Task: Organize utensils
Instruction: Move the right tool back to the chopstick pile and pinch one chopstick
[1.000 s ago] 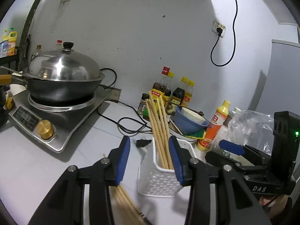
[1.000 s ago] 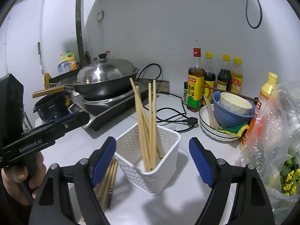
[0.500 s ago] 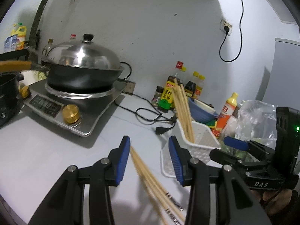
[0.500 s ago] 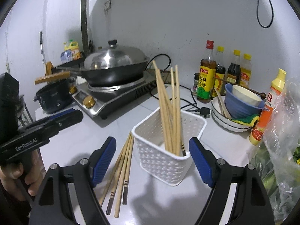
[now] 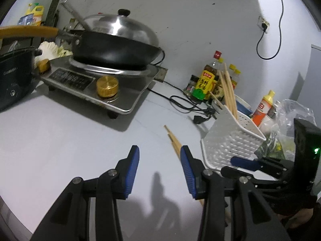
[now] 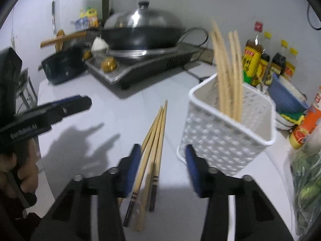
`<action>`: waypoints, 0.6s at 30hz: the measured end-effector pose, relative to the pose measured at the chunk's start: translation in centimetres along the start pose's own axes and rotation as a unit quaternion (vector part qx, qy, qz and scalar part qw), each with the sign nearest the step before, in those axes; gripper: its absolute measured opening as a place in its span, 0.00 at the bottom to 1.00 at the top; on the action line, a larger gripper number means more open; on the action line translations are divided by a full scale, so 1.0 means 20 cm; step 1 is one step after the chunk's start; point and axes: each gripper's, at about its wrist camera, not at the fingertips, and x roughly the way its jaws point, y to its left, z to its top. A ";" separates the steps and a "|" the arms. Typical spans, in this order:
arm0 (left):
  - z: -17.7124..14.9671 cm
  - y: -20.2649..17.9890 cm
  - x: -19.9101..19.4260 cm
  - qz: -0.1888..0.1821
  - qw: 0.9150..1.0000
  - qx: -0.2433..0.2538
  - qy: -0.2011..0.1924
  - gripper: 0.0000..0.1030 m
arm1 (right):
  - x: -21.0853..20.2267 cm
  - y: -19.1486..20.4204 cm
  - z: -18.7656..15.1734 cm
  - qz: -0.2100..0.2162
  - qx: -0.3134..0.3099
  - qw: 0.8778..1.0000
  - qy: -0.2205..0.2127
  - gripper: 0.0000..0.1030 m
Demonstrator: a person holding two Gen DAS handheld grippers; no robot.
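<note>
White counter (image 6: 112,108): loose wooden chopsticks (image 6: 154,140), light, stiff, slippery; grip mid-shaft. Right claw (image 6: 160,170) closing around them, empty; left claw (image 5: 159,172) half-open, empty.

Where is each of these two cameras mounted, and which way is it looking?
Left wrist: sits on the left hand-held gripper, looking down across the counter toward the wok; the right hand-held gripper shows at its right edge.
Right wrist: sits on the right hand-held gripper, its jaws closing over loose chopsticks; the left one and a hand show.
Shared: chopsticks, basket, wok.
</note>
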 end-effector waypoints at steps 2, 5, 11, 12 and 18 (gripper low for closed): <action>0.00 0.03 0.01 0.002 1.000 -0.005 0.002 0.41 | 0.07 0.01 0.00 0.002 0.001 1.000 0.016 0.25; 0.00 0.07 0.02 0.005 1.000 -0.011 0.006 0.41 | 0.15 0.01 0.00 0.000 0.005 0.999 0.034 0.18; -0.01 0.15 0.03 0.009 1.000 -0.025 0.012 0.41 | 0.27 0.04 0.01 -0.005 0.003 0.998 0.057 0.12; -0.01 0.15 0.03 0.008 1.000 -0.026 0.013 0.41 | 0.28 0.04 0.01 -0.005 0.004 0.998 0.060 0.11; -0.02 0.17 0.05 0.005 0.999 -0.029 0.020 0.41 | 0.32 0.04 0.01 -0.015 0.007 0.998 0.068 0.11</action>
